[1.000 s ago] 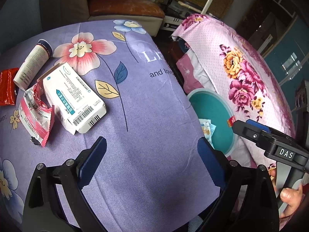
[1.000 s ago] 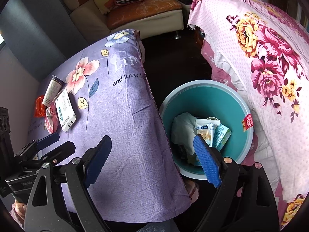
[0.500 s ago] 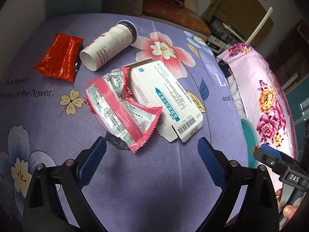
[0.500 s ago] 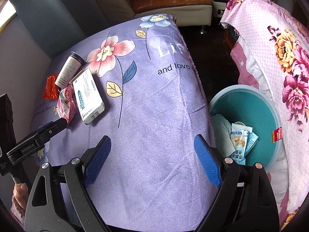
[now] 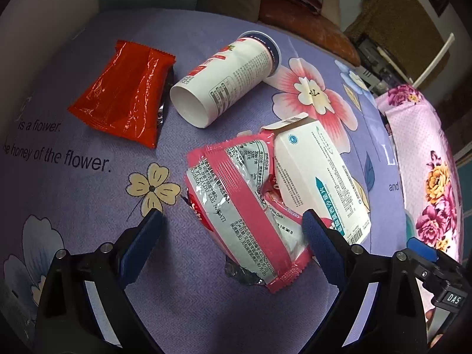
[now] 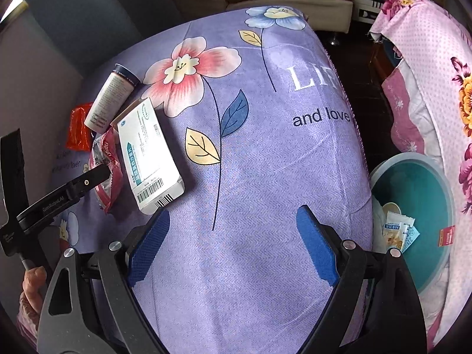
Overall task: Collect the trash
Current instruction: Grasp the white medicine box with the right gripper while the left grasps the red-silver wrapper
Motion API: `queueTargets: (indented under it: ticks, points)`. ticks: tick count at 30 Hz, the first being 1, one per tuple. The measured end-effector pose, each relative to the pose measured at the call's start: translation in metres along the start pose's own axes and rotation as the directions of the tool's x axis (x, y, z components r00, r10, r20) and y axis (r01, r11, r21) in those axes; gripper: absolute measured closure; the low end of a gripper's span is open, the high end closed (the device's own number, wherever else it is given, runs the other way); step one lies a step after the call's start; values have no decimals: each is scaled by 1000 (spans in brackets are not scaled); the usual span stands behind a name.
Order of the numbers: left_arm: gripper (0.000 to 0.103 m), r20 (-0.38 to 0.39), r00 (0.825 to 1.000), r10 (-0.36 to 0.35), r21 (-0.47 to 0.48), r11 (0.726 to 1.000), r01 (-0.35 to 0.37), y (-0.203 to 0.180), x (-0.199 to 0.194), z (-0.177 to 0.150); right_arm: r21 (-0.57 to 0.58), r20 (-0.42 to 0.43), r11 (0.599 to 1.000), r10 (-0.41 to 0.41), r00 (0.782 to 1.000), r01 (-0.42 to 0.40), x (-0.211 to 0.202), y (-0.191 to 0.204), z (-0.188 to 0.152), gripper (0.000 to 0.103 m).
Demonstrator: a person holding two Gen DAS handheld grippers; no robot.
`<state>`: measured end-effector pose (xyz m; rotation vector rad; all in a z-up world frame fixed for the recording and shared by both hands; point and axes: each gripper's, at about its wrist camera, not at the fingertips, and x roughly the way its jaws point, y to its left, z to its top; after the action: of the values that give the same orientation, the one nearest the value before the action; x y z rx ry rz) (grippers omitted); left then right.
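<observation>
Box (image 5: 321,174) partly hidden (under wrapper (image 5: 244,206)).

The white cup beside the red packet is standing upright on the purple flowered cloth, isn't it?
Not upright. The left wrist view shows the white cup lying on its side, its open mouth facing the camera. It is indeed beside the red packet on the purple flowered cloth.

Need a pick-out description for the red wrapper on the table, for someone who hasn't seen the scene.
On the purple floral tablecloth, find the trash cluster. The red wrapper lies at its far-left edge, beside the white tube lying on its side. It is the only plain glossy orange-red packet, sealed and unprinted.
</observation>
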<state>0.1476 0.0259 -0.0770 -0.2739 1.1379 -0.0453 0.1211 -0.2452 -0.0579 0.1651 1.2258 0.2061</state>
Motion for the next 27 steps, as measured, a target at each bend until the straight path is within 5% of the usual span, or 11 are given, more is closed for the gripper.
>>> queueTargets:
  ticks: [12,27]
  points:
    - [8,36,992,117,71,990,-120,21,-1,1,-83,-40,996,17,999,-20,24,38,32,19]
    - [8,35,995,94,84,992,-97,83,-28,5,-345,-92,938,-59,994,24,79,121,59,19]
